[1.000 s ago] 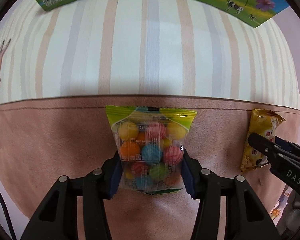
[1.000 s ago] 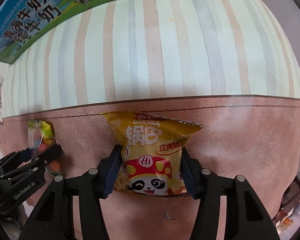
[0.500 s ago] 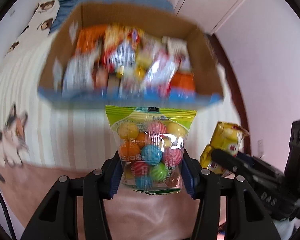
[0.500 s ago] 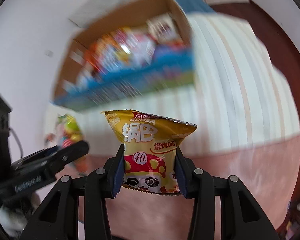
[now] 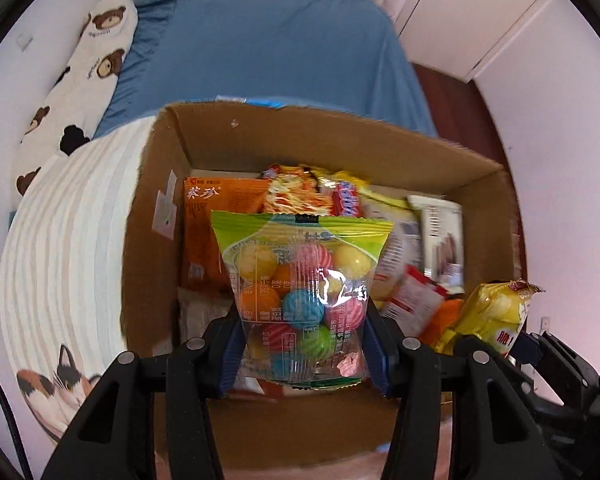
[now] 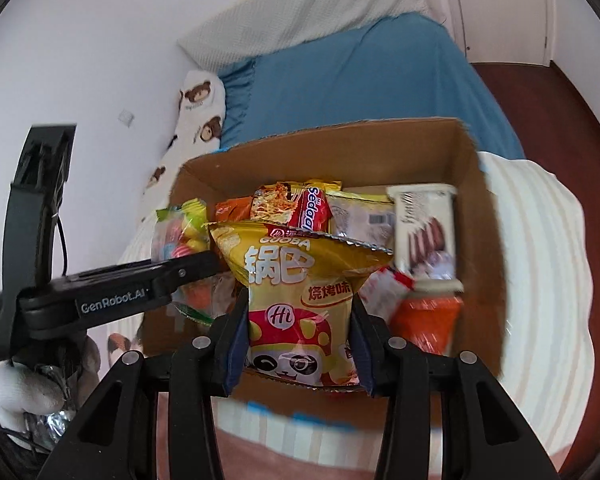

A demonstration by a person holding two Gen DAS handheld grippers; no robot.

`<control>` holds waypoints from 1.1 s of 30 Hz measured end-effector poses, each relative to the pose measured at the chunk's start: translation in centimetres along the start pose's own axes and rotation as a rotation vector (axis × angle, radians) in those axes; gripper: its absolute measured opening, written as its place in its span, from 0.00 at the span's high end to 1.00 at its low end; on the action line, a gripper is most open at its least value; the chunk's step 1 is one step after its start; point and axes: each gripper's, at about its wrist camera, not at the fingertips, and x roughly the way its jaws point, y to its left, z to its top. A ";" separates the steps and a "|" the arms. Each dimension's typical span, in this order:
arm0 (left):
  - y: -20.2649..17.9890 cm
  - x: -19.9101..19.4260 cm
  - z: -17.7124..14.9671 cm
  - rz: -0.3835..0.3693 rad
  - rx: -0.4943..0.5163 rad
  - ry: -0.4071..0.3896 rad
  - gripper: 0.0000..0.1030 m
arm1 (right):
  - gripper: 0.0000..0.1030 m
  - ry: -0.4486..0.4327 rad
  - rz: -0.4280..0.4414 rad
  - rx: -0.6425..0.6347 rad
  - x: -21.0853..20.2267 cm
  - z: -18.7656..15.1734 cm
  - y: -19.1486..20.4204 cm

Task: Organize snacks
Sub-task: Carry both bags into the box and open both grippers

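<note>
Release is the step in hand, judging by both packets hanging over the open brown cardboard box [image 5: 380, 160] that is sitting on the striped cream blanket [image 5: 68, 232] on the bed. The left hand-held gripper [image 5: 302, 344] is clamping the lower part of a clear plastic bag of coloured striped candy balls with a green top [image 5: 300, 280], its blue pads pressing in from both sides. The right hand-held gripper [image 6: 298, 340] is pinching a yellow foil snack packet printed with a panda in a mushroom cap [image 6: 296, 296] in the same way, jaws narrow on the packet's lower half.

Both packets are hanging upright above the box's near side, with the box already crowded: an orange flat packet [image 5: 208, 232] is lying at the left, a red wafer packet [image 6: 314, 212] near the middle and a white biscuit packet [image 6: 424, 232] towards the right. To do this well, each hand should probably be lowering its packet close to the pile before the jaws are opening, so nothing is bouncing out over the near wall. The two hand-held grippers are working just beside each other, so keeping them apart and letting go over separate gaps looks wise. The candy bag seems the heavier and may be sliding off the slick wrappers beneath it.
</note>
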 end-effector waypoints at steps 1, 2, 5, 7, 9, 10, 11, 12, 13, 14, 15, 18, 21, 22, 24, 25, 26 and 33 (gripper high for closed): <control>0.4 0.6 0.5 0.003 -0.007 0.018 0.53 | 0.54 0.016 -0.004 -0.005 1.1 0.4 0.2; 0.7 1.2 0.8 0.009 -0.017 0.034 0.53 | 0.54 0.028 -0.005 -0.006 2.0 0.7 0.2; 1.3 2.6 1.7 0.017 -0.016 0.053 0.48 | 0.53 0.091 -0.008 -0.005 5.2 1.3 0.4; 1.6 3.0 2.0 0.035 -0.013 0.048 0.34 | 0.26 0.130 -0.031 0.001 7.0 1.7 0.2; 1.5 2.4 1.9 0.033 -0.015 0.029 0.28 | 0.14 0.120 -0.049 -0.005 7.9 1.8 0.0; 1.6 2.4 1.9 0.036 -0.016 0.030 0.28 | 0.14 0.116 -0.058 -0.010 8.0 1.8 -0.1; 1.6 2.4 1.8 0.034 -0.017 0.032 0.28 | 0.14 0.114 -0.061 -0.007 8.1 1.8 -0.4; 1.6 2.3 1.8 0.033 -0.016 0.028 0.28 | 0.14 0.113 -0.063 0.000 8.3 1.9 -0.6; 1.7 2.4 1.7 0.036 -0.014 0.022 0.28 | 0.14 0.109 -0.069 0.003 8.1 1.9 -0.9; 1.7 2.3 1.6 0.042 -0.013 0.013 0.28 | 0.14 0.105 -0.076 0.003 8.1 1.9 -1.1; 1.6 2.2 1.3 0.048 -0.011 0.000 0.26 | 0.14 0.097 -0.084 0.002 7.6 1.8 -1.2; 1.3 1.5 0.5 0.055 0.003 -0.032 0.09 | 0.02 0.070 -0.131 -0.008 6.8 1.6 -1.7; 0.8 0.7 -0.5 0.081 0.032 -0.070 0.04 | 0.02 0.038 -0.183 -0.025 5.4 1.0 -1.9; 0.7 0.4 -0.9 0.090 0.038 -0.082 0.03 | 0.02 0.028 -0.195 -0.031 4.8 0.8 -2.0; 0.5 -0.2 -1.8 0.089 0.043 -0.102 0.02 | 0.02 0.007 -0.219 -0.036 3.6 0.2 -2.2; 0.5 -0.5 -2.2 0.085 0.042 -0.106 0.01 | 0.01 -0.002 -0.227 -0.038 3.1 0.0 -2.2; 0.4 -0.8 -2.6 0.082 0.039 -0.112 0.01 | 0.01 -0.011 -0.238 -0.041 2.6 -0.4 -2.3; -0.3 -2.8 -6.3 0.063 0.028 -0.140 0.01 | 0.01 -0.057 -0.262 -0.015 -0.6 -2.8 -2.8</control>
